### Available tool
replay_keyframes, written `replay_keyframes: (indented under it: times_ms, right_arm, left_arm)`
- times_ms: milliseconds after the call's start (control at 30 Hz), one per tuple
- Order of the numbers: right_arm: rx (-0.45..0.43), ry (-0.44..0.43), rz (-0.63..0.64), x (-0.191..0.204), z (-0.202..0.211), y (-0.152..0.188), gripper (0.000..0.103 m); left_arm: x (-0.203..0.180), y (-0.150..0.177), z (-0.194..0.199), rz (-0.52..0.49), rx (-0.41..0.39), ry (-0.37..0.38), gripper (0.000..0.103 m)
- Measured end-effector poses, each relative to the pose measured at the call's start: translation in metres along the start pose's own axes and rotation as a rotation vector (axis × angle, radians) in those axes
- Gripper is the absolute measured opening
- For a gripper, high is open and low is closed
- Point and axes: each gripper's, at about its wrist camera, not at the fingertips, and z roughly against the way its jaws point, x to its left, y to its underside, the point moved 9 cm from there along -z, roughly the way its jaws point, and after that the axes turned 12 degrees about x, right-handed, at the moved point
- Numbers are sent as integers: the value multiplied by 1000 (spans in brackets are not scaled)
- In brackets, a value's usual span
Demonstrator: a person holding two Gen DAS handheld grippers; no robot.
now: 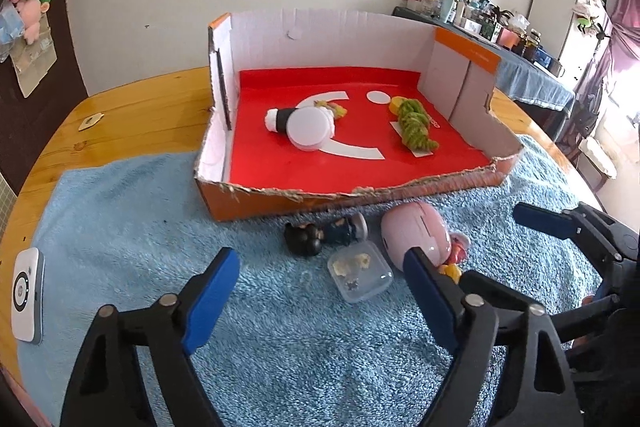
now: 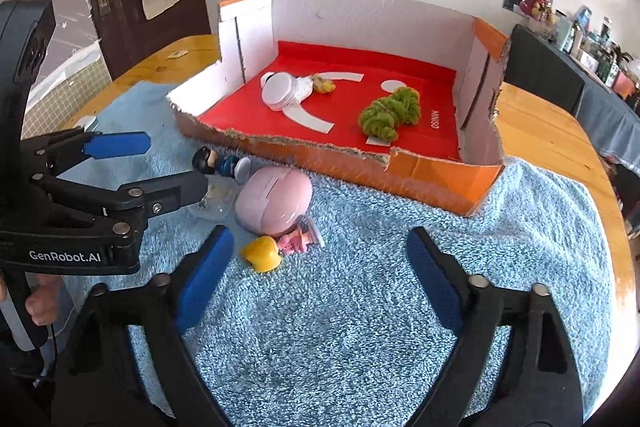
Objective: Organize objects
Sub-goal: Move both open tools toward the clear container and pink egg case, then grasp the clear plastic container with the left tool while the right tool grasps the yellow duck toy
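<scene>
While both grippers hang over the blue towel with nothing in them, the loose things lie bunched in one tight cluster along the front wall of the cardboard box, and that crowding is where I judge the trouble lies.

Going left to right in the left wrist view: a white device sits at the towel's left edge, well apart from the rest. The left gripper has its blue pads spread wide, empty, and the clear plastic case lies ahead of the gap between them. Just beyond the case a dark-haired figurine lies on its side, near the box's front wall. Right of these the pink egg-shaped shell is close against the case, with a yellow-haired figurine and its pink body tucked just beside it. The right gripper is likewise wide and empty, over bare towel towards the front edge, with that yellow head just left of its left pad.

Risks, as I judge them:
- Closing on the case could catch the shell too, or nudge the dark-haired figurine.
- The case looks smooth and flat, so the pads may skate off it.
- The shell is rounded and glossy; a pinch off its middle could squirt it away.
- With both grippers aimed at one cluster, their fingers could collide.
- The box's torn front wall could snag anything carried too low.

Inside the box, a white-capped toy and a green fuzzy bundle already lie on the red floor.
</scene>
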Motion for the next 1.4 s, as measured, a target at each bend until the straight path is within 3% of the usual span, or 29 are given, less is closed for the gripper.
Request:
replay_keyframes:
  times_ms: [100, 200, 467, 733, 1067, 1133, 1400]
  right_arm:
    - [18, -10, 16, 1, -7, 2, 67]
    - [22, -34, 21, 2, -10, 3, 65]
    - [8, -60, 98, 17, -6, 3, 65]
    - [30, -72, 154, 26, -17, 4, 54]
    - [38, -98, 136, 23, -24, 6, 51]
    - [38, -103, 128, 23, -23, 6, 51]
    - [13, -117, 62, 14, -15, 5, 51]
  left_arm:
    - [-2, 2, -4, -6, 14, 10, 69]
    - [-4, 4, -10, -12, 33, 22, 60]
    - [-15, 6, -13, -44, 37, 26, 60]
    - [-21, 10, -25, -54, 67, 37, 50]
    - [-21, 10, -30, -39, 63, 27, 49]
    - [-21, 11, -30, -35, 61, 27, 40]
    - [-18, 12, -26, -25, 57, 39, 40]
